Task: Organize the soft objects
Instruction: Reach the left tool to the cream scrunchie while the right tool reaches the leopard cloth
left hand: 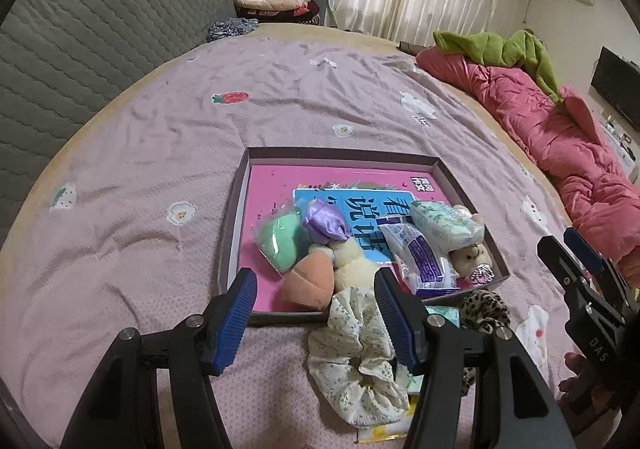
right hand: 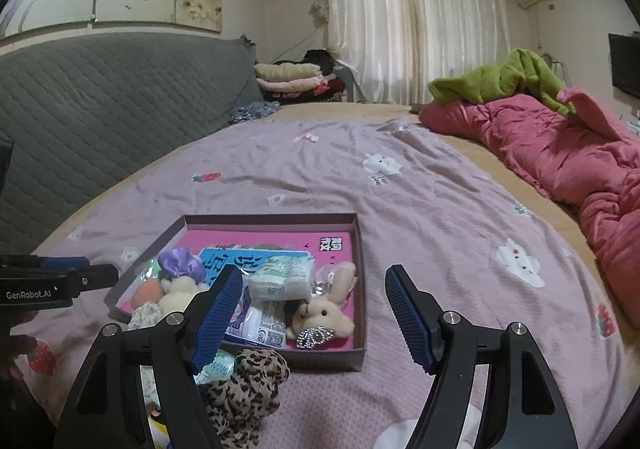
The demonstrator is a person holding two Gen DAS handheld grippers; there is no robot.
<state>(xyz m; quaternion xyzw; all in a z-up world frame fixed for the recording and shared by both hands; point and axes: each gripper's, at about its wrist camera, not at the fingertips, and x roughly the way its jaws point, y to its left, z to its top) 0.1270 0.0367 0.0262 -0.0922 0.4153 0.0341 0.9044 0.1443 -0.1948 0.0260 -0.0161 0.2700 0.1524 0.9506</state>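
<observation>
Floral scrunchie (left hand: 356,361) just under L fingers (left hand: 240,305), untouched; box (left hand: 236,201) beyond.

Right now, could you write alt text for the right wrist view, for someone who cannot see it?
An open, empty right gripper hovers over a lilac bedsheet, just before a shallow box holding a plush rabbit, tissue packs and a purple satin scrunchie. A leopard-print scrunchie lies outside the box, and the left gripper shows at the left edge.
</observation>
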